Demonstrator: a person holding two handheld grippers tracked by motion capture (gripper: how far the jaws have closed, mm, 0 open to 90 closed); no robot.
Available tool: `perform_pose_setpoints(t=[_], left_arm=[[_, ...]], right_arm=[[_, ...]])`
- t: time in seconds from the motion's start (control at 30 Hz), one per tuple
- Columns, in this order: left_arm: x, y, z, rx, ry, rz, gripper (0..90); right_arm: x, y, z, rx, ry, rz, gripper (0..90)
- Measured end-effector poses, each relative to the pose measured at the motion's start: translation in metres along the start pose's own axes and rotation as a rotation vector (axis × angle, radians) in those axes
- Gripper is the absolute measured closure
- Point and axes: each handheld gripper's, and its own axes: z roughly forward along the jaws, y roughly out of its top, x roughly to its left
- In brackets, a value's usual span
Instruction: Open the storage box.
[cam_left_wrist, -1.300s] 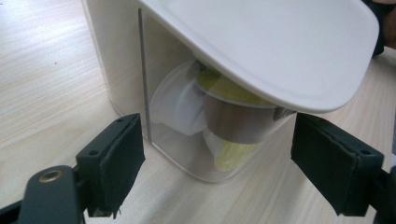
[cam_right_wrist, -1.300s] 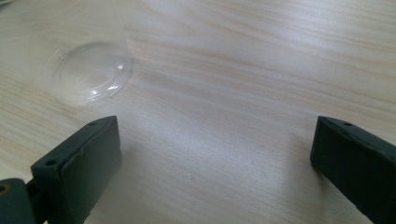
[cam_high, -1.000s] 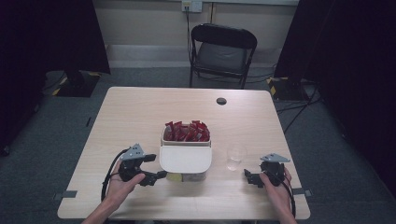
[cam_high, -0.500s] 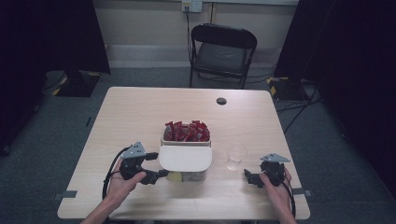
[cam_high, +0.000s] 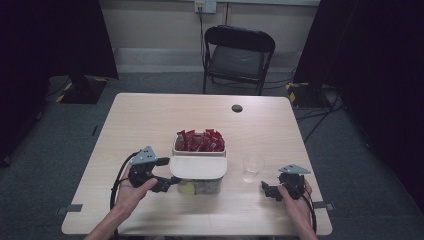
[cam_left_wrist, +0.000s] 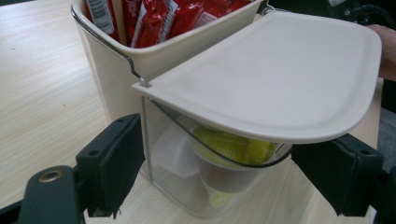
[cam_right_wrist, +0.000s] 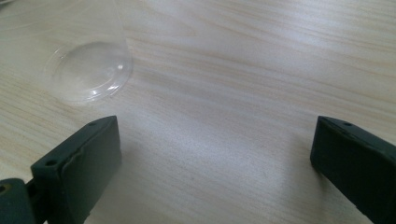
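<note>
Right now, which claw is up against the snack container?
The left claw, its open jaws either side of the cream container. The right claw sits open over bare table, near the clear cup.

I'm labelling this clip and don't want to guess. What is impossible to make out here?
- Contents of the clear compartment: in the left gripper view the cream lid covers the yellow-green item.
- Red packets: print too small in the high view.
- Clear cup: top cut off in the right gripper view.
- Left tongs: contact with the container unclear.
</note>
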Motion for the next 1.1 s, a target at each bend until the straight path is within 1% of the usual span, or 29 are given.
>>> perform_pose_setpoints(t=[0.1,0.13,0.17,0.23,0.3,0.37,0.47,0.53,0.63,0.7,0.77,0.97,1.1], left_arm=[[0.001,0.001,-0.001,-0.01,-0.002,-0.011,16.7],[0.001,0.002,-0.003,-0.008,0.0,-0.006,17.0],[0.002,0.002,-0.004,-0.015,-0.002,-0.017,16.9],[0.003,0.002,-0.004,-0.009,0.004,-0.017,16.8],[0.004,0.003,-0.004,-0.007,-0.002,-0.03,16.7],[0.005,0.004,-0.004,-0.002,0.001,-0.02,16.6],[0.006,0.007,-0.005,-0.012,-0.003,-0.026,16.6],[0.006,0.01,-0.006,-0.011,0.003,-0.018,16.6],[0.007,0.015,-0.008,-0.019,0.002,-0.016,17.2],[0.007,0.016,-0.008,-0.019,0.0,-0.017,16.5],[0.009,0.017,-0.006,-0.022,-0.002,-0.032,16.0],[0.01,0.021,-0.004,-0.014,0.01,-0.033,15.8],[0.011,0.027,-0.005,-0.014,0.005,-0.037,15.8]], right_arm=[[0.0,0.0,0.0,0.0,0.0,0.0,1.3],[0.0,0.0,0.0,0.0,0.0,0.0,1.4],[0.0,0.0,0.0,0.0,0.0,0.0,1.3],[0.0,0.0,0.0,0.0,0.0,0.0,1.4],[0.0,0.0,0.0,0.0,0.0,0.0,1.4],[0.0,0.0,0.0,0.0,0.0,0.0,1.4],[0.0,0.0,0.0,0.0,0.0,-0.001,1.4],[0.0,0.0,0.0,0.0,0.0,-0.001,1.4],[0.0,0.0,0.0,0.0,0.0,0.0,1.4],[0.0,0.0,0.0,0.0,0.0,0.0,1.4],[0.0,0.0,0.0,0.0,0.0,0.0,1.4],[0.0,0.0,0.0,0.0,0.0,0.0,1.4],[0.0,0.0,0.0,0.0,0.0,0.0,1.4]])
